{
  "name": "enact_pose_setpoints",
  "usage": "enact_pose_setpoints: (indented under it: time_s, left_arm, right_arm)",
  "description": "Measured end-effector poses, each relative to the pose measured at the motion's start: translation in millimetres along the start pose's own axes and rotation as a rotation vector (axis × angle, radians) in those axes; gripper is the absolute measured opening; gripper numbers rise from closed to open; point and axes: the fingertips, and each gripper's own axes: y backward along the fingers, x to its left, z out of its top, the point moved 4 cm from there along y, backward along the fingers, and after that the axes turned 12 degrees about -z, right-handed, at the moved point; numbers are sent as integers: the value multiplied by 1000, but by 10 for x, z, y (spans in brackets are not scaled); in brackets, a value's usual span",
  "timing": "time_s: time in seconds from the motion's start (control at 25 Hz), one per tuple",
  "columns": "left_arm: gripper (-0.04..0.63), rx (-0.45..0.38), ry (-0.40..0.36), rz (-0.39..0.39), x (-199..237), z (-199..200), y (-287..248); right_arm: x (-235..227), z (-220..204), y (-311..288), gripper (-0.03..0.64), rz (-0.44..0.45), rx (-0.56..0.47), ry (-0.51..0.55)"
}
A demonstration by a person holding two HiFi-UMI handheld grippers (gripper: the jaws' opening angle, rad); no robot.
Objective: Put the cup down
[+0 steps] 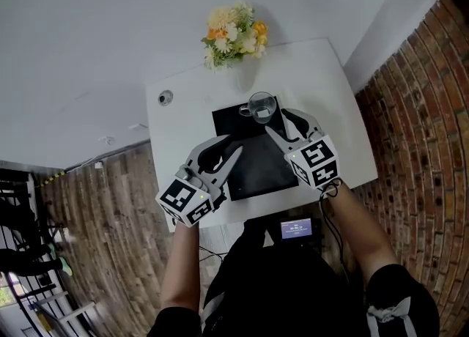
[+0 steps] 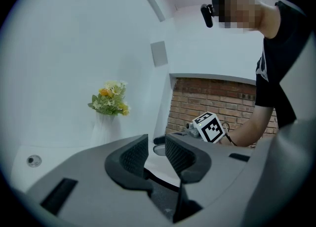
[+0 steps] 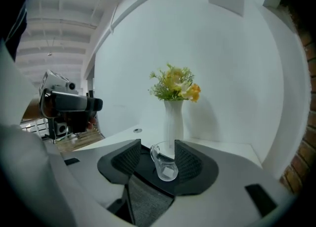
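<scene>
Looking at this one, I'd say the cup [image 1: 261,106] is basically down already. It stands upright at the far end of the black mat [image 1: 256,171] on the white table [image 1: 183,116], not far from the vase of flowers [image 3: 174,117].

The right gripper [image 3: 158,146] has its jaws about half spread, and its own view shows the glass framed between them. There's a clear gap on the handle side. On the other side the pad sits right beside the glass wall, and I can't tell if it's touching. So no real grip, as far as I can see. The left gripper [image 2: 156,142] hangs over the near left part of the mat, with its jaws narrow, a slim gap between them and nothing in it.

What could go wrong from here, my guess:
- If the right gripper pulls back crooked, that close pad could drag the glass along or tip it.
- If the jaws pinch in any further, one could catch the handle and spin the cup.
- A forward nudge could send it off the mat toward the vase.
</scene>
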Motion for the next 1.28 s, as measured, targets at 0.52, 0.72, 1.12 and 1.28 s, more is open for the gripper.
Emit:
enact_pose_setpoints:
  time_s: [0.52,0.72,1.12,1.28]
  left_arm:
    - [98,-28,-22,16,-242,99,203]
    - [98,-36,-23,24,-315,110,280]
    - [98,-33,-15,-17,-525,104,258]
    - [98,-34,-16,-24,-538,94,242]
  right_arm:
    - [130,437,599,49,-21,-97,18]
    - [224,431,757,32,30,-103,-45]
    - [273,379,894,14,123,-113,-210]
    - [278,379,895,14,130,-116,-213]
